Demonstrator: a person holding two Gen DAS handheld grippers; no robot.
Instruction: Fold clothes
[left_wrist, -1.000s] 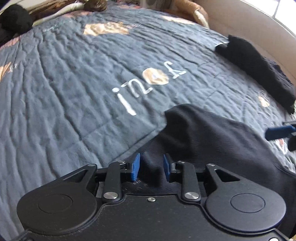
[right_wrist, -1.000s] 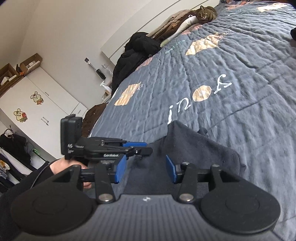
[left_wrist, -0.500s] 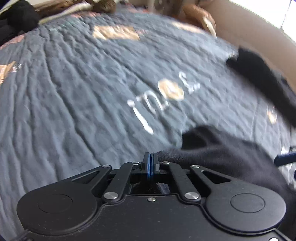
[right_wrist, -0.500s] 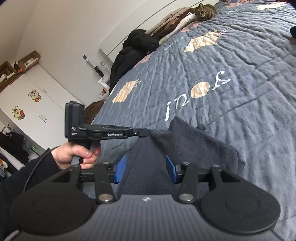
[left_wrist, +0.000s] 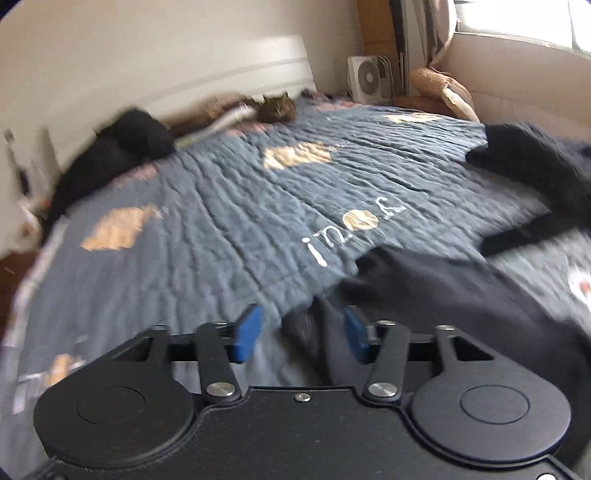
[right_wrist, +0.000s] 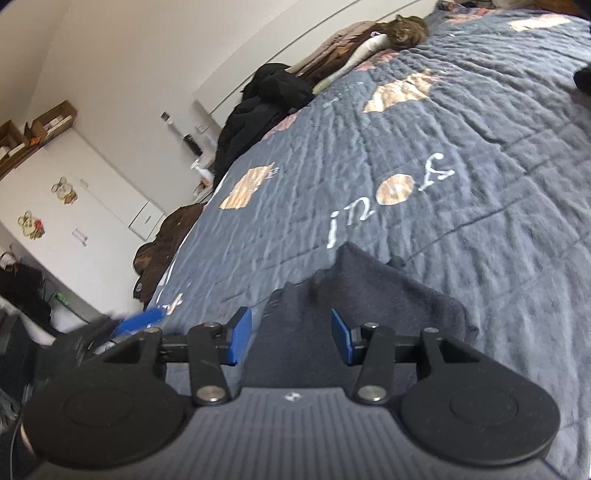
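A dark navy garment (right_wrist: 369, 295) lies folded over on the grey-blue quilt (right_wrist: 443, 129). My right gripper (right_wrist: 290, 339) hovers just over its near part, blue pads apart and not pressing the cloth. My left gripper (left_wrist: 301, 332) is raised above the garment's left edge (left_wrist: 424, 288). Its jaws are opening, and a fold of the cloth sits loose between the pads, nearer the right one. In the right wrist view the left gripper (right_wrist: 142, 319) is a blur at the lower left, off the garment.
A black garment (left_wrist: 528, 158) lies at the quilt's right side. A black clothing pile (left_wrist: 125, 144) and a cat (left_wrist: 275, 109) are at the head of the bed. A fan (left_wrist: 364, 77) stands beyond it, a white wardrobe (right_wrist: 74, 206) to the left.
The left gripper shut on the garment's edge, carried it over, then opened and drew back up and away to the left. The right gripper has stayed where it was.
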